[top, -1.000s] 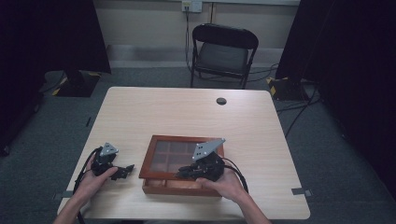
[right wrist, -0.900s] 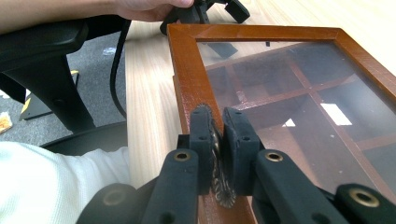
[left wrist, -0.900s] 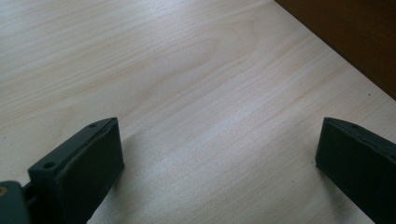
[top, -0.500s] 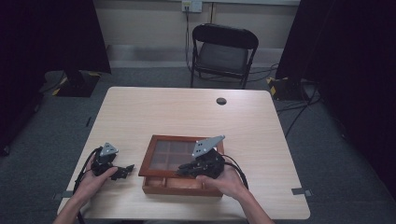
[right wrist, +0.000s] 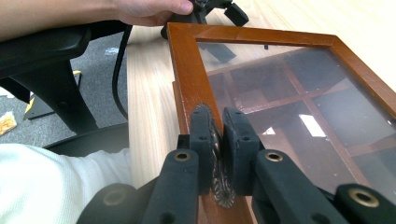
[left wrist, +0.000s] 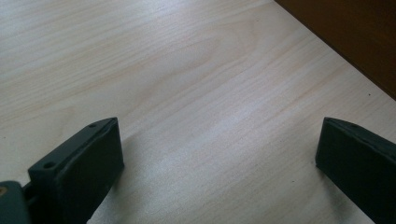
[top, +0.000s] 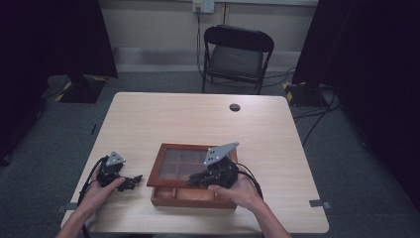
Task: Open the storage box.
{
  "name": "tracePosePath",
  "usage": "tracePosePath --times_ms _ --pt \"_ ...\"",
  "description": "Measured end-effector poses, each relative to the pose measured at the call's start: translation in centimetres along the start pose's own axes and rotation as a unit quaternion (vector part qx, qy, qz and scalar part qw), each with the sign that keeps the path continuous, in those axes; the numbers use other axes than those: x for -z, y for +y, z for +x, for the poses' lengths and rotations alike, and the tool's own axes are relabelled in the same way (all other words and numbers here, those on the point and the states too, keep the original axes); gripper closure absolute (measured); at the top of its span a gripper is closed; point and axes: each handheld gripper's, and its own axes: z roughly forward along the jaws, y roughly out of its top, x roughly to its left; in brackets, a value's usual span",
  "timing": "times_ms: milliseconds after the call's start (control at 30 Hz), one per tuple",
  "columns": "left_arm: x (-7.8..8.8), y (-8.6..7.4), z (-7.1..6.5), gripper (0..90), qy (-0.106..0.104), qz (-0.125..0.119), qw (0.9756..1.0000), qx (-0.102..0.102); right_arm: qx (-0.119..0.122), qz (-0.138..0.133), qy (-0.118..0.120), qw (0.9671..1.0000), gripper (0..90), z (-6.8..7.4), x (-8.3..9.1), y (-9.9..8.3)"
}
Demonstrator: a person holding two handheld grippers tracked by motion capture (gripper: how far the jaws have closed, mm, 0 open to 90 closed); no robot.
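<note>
Item: wooden box (top: 188, 196) with glass-paned hinged lid (right wrist: 299, 112), at the near middle of the tabletop (top: 198, 119).
Right hand-held gripper (right wrist: 217, 135): jaws closed on a small metal clasp (right wrist: 218, 186) at the lid's front edge.
Left hand-held gripper (top: 130, 182): jaws spread wide, holding nothing, resting on the tabletop just left of the box.
Handling: rigid wood frame, probably moderately light; glass fragile, so lift slowly; the clasp looks the only handhold, small and likely slippery.
Surroundings: folding chair (top: 236, 55) beyond the tabletop; dark round spot (top: 235, 107) at the far edge; nothing obstructs the lid's swing.
</note>
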Motion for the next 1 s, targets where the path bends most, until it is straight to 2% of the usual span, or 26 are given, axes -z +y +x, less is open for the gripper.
tracePosePath --times_ms 333,600,1000 --pt "0.0 0.0 0.0 0.1 0.0 0.0 1.0 0.0 0.006 0.001 0.001 1.0 83.2 -0.3 0.5 0.8" --pt "0.0 0.0 0.0 0.1 0.0 0.0 1.0 0.0 0.002 -0.003 0.002 1.0 83.2 -0.4 0.7 1.0" --pt "0.0 0.0 0.0 0.1 0.0 0.0 1.0 0.0 0.002 0.006 0.004 1.0 83.2 -0.7 1.0 1.7"
